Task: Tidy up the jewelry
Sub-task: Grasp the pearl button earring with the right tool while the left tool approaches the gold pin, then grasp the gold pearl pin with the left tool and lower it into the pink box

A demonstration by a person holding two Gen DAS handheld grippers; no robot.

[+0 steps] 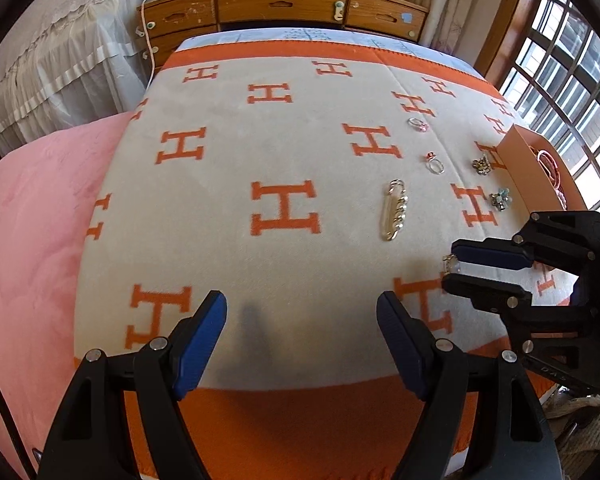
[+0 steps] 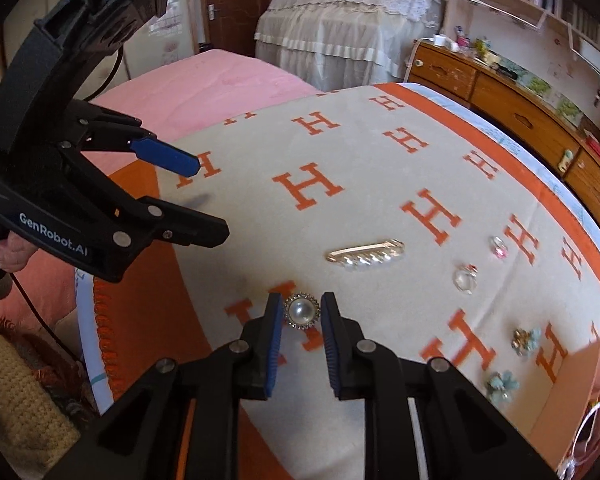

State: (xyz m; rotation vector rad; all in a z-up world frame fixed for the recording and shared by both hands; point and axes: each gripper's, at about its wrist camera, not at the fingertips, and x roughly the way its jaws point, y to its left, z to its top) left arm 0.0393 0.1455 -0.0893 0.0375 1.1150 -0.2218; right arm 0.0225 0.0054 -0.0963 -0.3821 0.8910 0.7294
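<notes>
Gold pearl brooch lies flat — long axis pointing roughly toward the dresser.

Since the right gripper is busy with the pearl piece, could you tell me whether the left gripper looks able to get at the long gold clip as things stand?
Probably yes: the left gripper is open and empty, with only bare blanket before the gold clip.

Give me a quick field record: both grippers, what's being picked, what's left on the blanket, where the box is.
right gripper: shut on pearl brooch, pads at both its sides
left gripper: open, nothing between its fingers
left on blanket: gold hair clip, two rings, two flower pieces
box: orange, at the blanket's right edge, some jewelry inside
</notes>
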